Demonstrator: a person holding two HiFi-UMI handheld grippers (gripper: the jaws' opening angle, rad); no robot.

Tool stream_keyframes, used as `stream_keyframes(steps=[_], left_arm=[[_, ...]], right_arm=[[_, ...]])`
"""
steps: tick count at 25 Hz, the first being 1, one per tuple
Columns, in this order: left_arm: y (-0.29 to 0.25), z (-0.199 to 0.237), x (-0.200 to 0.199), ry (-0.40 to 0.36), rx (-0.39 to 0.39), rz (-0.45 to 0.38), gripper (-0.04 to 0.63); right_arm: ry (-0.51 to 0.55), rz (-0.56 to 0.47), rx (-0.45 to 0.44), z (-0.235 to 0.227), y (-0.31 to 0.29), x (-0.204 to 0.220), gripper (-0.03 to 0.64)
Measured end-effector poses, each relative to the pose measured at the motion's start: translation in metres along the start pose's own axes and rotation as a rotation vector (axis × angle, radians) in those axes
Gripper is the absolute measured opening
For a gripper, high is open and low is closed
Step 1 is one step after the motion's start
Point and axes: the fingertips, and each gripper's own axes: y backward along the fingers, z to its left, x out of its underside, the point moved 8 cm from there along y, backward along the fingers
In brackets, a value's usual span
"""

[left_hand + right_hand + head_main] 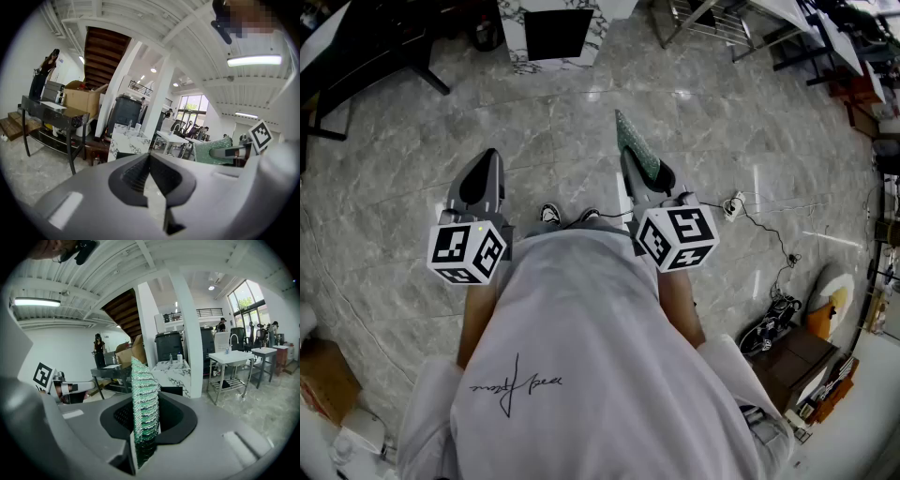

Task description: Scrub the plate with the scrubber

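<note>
No plate shows in any view. My right gripper is shut on a green sparkly scrubber, which sticks up past its jaws. In the right gripper view the scrubber stands upright, clamped between the dark pads. My left gripper is shut with nothing in it; in its own view the jaws of the left gripper meet edge to edge. Both grippers are held out side by side at waist height over a grey marble floor. The scrubber also shows at the right of the left gripper view.
I stand in a white shirt, shoes just below the grippers. A marble-patterned cabinet stands ahead, a black table to the far left, a metal rack to the far right. A cable lies on the floor at the right.
</note>
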Motion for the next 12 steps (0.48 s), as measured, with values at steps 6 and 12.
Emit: stream_keyframes(steps=[6,12], left_arm=[[0.002,0.018,0.004,0.012,0.01,0.023,-0.005],[0.008,0.03,0.019,0.037,0.013,0.054,-0.005]], right_arm=[[0.025,0.027,-0.021,0.014,-0.013,0.003,0.056],[0.027,0.023,-0.005,0.02,-0.016,0.002,0.055]])
